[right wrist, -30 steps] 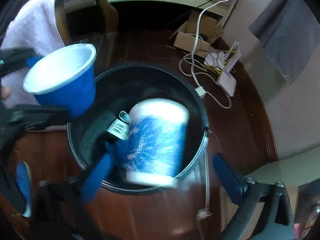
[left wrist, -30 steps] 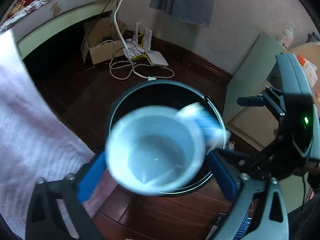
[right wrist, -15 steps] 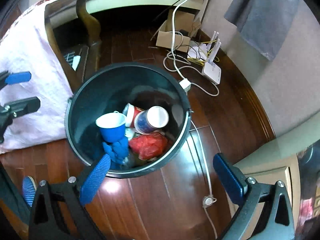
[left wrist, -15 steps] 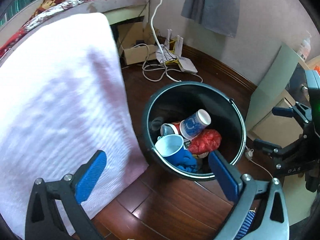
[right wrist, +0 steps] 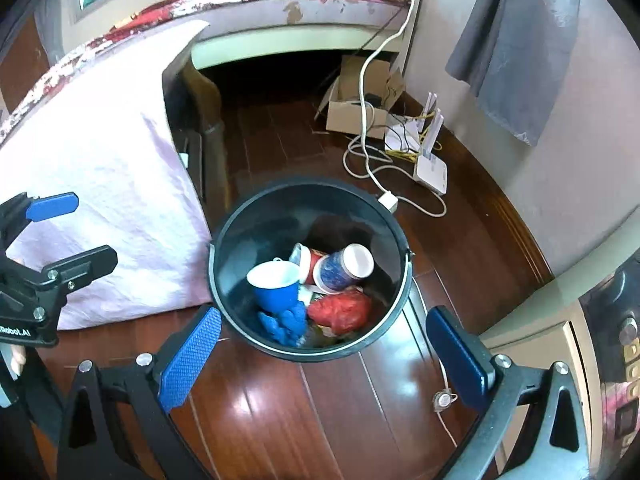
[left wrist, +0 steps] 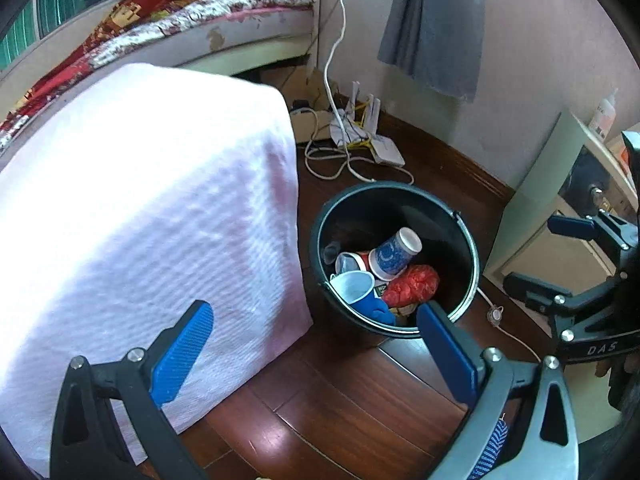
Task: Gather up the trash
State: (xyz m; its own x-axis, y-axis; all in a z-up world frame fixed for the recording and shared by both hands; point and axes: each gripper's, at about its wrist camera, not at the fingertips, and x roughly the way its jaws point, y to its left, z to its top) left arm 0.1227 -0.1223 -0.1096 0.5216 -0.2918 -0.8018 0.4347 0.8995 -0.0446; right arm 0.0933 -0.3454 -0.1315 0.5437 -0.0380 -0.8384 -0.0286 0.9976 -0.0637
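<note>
A black trash bucket point(left wrist: 468, 240) point(right wrist: 224, 280) stands on the wooden floor. Inside lie a plain blue cup point(left wrist: 356, 292) point(right wrist: 276, 286), a blue patterned paper cup point(left wrist: 394, 254) point(right wrist: 344, 268), a red-and-white cup point(left wrist: 352, 260) point(right wrist: 306, 258), a crumpled red wrapper point(left wrist: 412, 284) point(right wrist: 342, 308) and a blue rag point(right wrist: 286, 322). My left gripper point(left wrist: 316, 356) is open and empty, raised above the bucket's near left. My right gripper point(right wrist: 324, 360) is open and empty too, above the bucket's near edge. Each gripper shows in the other's view, the right one point(left wrist: 560, 260) and the left one point(right wrist: 64, 236).
A table draped in a pale pink cloth point(left wrist: 140, 220) point(right wrist: 100, 184) stands left of the bucket. A bed point(left wrist: 192, 28) lies behind. A cardboard box point(right wrist: 356, 96), white router point(right wrist: 430, 164) and cables point(left wrist: 340, 160) sit by the wall. A pale green cabinet point(left wrist: 536, 208) is on the right.
One second ago each gripper held a cup over the bucket. Both cups have dropped in, both grippers opened, and both have pulled up and back from the bucket.
</note>
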